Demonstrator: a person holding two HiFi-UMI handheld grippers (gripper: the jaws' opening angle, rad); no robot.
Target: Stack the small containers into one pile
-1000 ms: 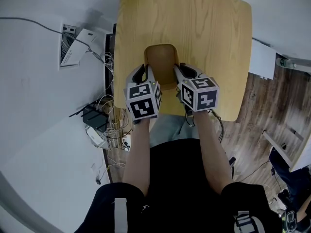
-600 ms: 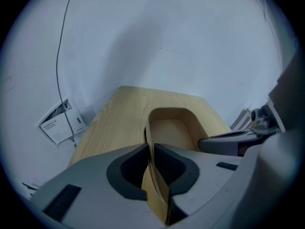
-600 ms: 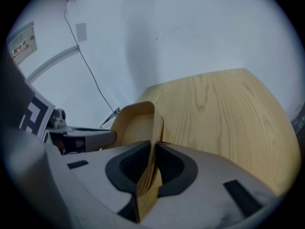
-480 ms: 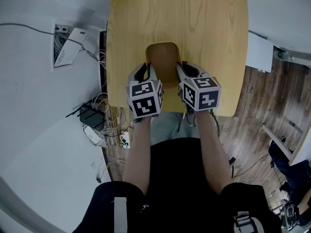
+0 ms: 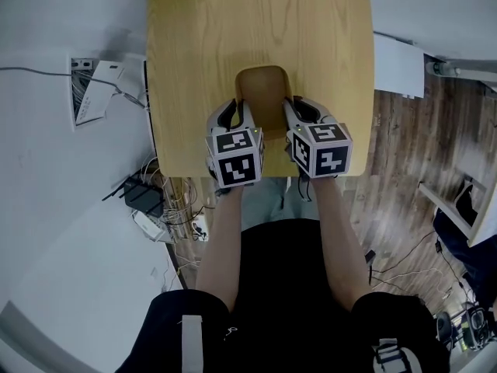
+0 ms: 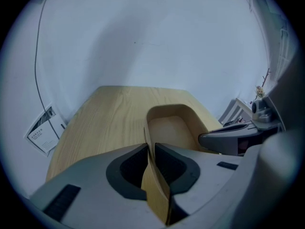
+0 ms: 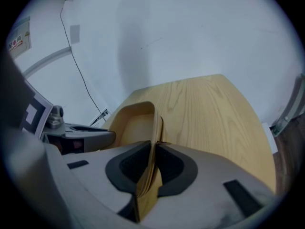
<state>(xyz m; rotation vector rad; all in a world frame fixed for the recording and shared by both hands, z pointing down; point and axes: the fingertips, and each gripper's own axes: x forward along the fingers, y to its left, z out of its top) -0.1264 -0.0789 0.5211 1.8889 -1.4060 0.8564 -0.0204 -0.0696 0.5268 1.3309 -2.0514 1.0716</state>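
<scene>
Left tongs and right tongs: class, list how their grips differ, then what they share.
The left tongs pinch the container's left wall; the right tongs pinch its right wall. In the head view the left tongs' cube sits slightly lower than the right tongs' cube. Both are shut on that one wooden container.

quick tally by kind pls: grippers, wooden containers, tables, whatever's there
grippers: 2, the left gripper and the right gripper, each clamped on a side wall of the pile
wooden container pile: 1; layered wall edges hint at nested containers, but the number inside cannot be told
table: 1
total: 4
</scene>
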